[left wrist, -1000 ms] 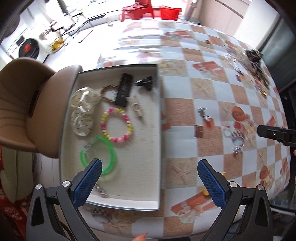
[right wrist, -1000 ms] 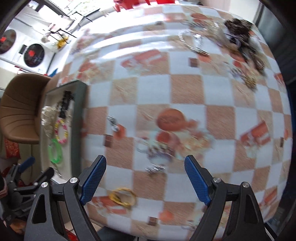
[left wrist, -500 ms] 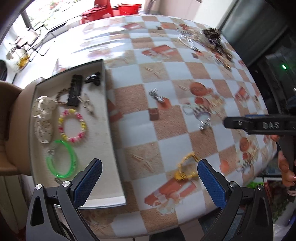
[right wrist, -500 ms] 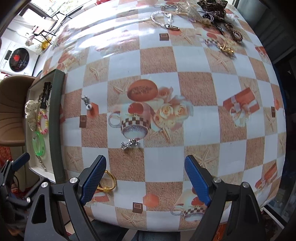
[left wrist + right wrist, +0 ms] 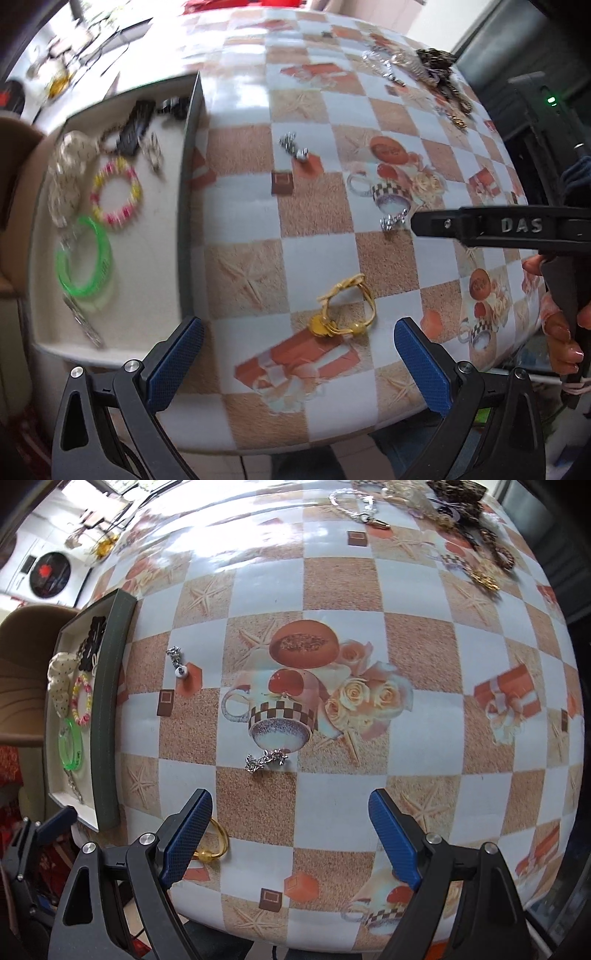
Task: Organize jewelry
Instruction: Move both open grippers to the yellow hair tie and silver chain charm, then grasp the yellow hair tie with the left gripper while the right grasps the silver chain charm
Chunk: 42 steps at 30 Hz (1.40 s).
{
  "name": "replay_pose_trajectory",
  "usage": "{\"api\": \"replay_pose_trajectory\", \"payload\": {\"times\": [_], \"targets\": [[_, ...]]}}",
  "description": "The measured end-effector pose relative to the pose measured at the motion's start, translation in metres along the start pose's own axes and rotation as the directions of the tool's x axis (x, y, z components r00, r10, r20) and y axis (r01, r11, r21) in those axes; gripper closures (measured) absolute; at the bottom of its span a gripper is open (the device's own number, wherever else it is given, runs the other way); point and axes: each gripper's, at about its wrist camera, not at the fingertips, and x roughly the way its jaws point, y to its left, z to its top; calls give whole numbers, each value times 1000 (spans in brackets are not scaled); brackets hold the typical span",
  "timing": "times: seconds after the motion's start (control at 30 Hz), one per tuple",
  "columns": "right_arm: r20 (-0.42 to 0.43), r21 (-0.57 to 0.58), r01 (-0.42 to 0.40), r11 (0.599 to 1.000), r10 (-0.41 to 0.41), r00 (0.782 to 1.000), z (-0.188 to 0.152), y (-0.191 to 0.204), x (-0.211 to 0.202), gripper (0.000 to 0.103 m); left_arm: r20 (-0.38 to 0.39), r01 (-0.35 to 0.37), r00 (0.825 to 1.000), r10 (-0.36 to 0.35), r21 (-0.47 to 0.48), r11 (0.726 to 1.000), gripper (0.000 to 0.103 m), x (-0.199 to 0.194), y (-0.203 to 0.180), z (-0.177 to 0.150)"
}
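Observation:
A white-lined tray [image 5: 186, 206] at the table's left holds a green bangle [image 5: 84, 258], a pink-yellow bead bracelet [image 5: 117, 192], a white scrunchie and black clips; it also shows in the right wrist view [image 5: 107, 716]. My left gripper [image 5: 299, 360] is open and empty, above a gold bangle [image 5: 345, 308] on the table. My right gripper [image 5: 291, 838] is open and empty, just short of a small silver chain [image 5: 264, 760]. The gold bangle [image 5: 214, 843] lies by its left finger. A silver earring [image 5: 178, 662] lies nearer the tray.
The table wears a checked orange-and-white cloth [image 5: 340, 583]. A heap of chains and dark jewelry [image 5: 458, 513] lies at the far right. A brown chair [image 5: 22, 653] stands behind the tray. The right gripper's black body [image 5: 517, 225] crosses the left wrist view.
My left gripper has swung right, from over the tray to the gold bangle on the cloth. My right gripper has moved closer to the silver chain.

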Motion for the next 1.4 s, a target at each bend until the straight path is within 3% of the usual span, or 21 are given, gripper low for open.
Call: {"api": "replay_pose_trajectory", "payload": {"times": [0.1,0.17,0.4,0.63,0.7,0.9,1.03,1.2,1.4], "targets": [[2,-39,-20,999,20,1000,1,-1,4,16,-13,-25,1000,25,-26,999,6,13,-6,-9],[-8,-66,-27,997,27,1000,2,0,9,21,-13,-30,999,30,-44,999,6,19,-9,-14],[-17,-135,-34,990,31,999,6,8,23,23,0,-55,998,55,-81,995,6,38,-14,-21],[-4,-171,-9,985,8,1000,11,20,37,36,29,-48,998,51,-84,995,6,49,-18,-17],[11,-200,17,980,-15,1000,11,26,38,36,26,-52,998,54,-80,995,17,52,-22,-16],[51,-263,111,958,-102,994,6,56,50,48,25,-74,997,76,-73,995,25,59,-31,-14],[79,-283,164,945,-147,986,1,61,51,64,30,-104,994,106,-59,993,39,60,-39,-12],[75,-231,156,960,-142,987,4,50,48,93,33,-91,995,93,-46,995,83,59,-43,-5],[59,-162,74,984,-65,996,8,37,43,94,27,-9,1000,12,-91,996,84,54,-35,-1]]}}
